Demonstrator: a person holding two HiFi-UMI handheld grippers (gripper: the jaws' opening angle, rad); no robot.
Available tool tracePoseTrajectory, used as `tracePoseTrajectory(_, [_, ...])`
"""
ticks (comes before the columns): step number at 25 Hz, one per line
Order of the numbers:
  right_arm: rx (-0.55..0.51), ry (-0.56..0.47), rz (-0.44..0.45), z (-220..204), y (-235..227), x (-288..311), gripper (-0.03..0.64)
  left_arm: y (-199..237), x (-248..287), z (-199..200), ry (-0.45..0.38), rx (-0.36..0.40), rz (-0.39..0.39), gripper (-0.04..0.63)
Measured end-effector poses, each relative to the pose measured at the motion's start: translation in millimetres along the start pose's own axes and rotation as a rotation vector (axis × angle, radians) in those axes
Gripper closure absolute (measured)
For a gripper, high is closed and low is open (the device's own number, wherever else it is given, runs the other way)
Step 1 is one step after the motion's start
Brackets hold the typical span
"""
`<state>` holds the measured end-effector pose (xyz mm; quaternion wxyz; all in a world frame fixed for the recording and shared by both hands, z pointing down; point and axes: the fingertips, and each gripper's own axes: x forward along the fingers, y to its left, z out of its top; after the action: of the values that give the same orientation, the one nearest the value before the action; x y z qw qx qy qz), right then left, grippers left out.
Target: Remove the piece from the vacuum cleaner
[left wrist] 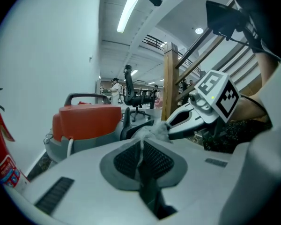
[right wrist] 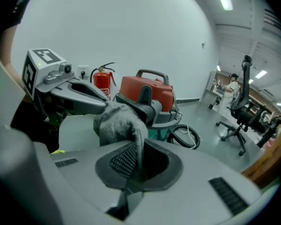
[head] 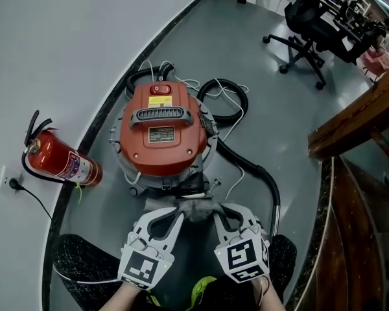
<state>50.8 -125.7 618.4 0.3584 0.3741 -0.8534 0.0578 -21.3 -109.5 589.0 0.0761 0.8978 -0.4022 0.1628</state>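
Note:
A red and grey drum vacuum cleaner (head: 163,131) stands on the grey floor in front of me. At its near side hangs a grey cloth piece (head: 196,207), held between both grippers. My left gripper (head: 177,213) is shut on the cloth's left edge, and my right gripper (head: 216,212) is shut on its right edge. In the left gripper view a thin fold of cloth (left wrist: 152,131) runs between the closed jaws, with the vacuum cleaner (left wrist: 86,118) behind. In the right gripper view the bunched cloth (right wrist: 119,123) drapes into the closed jaws, next to a black fitting on the vacuum cleaner (right wrist: 147,90).
A red fire extinguisher (head: 61,161) lies by the curved wall at left. A black hose (head: 256,173) and white cord loop around the vacuum's right and back. An office chair (head: 305,28) stands far right; a wooden stair rail (head: 356,118) borders the right side.

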Motion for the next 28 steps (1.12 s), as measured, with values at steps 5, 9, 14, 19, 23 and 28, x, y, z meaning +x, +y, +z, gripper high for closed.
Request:
tracePoseTrajectory(5, [-0.067,-0.008,0.03,1,56,-13,0.595,3,-6,-11,-0.046,-0.081,0.035,0.569])
tracePoseTrajectory(9, [-0.098,-0.01,0.046,-1,85,-7,0.595,13,-7,-10,-0.068,-0.121,0.063,0.569])
tracePoseTrajectory(14, [-0.2,0.048,0.047,-14,85,10,0.594,1,-16,-23,-0.046,-0.153,0.085,0.569])
tracePoseTrajectory(19, [-0.086,0.026,0.088,-23,61,-1,0.591,-11,-27,-27,-0.051,-0.077,0.091,0.569])
tracePoseTrajectory(23, [0.126,-0.116,0.231,-8,34,-36,0.469,-15,-34,-30,-0.012,-0.1,0.085,0.569])
tracePoseTrajectory(28, [0.363,-0.192,0.202,25,-12,-46,0.431,-18,-35,-23,-0.028,-0.013,0.077,0.569])
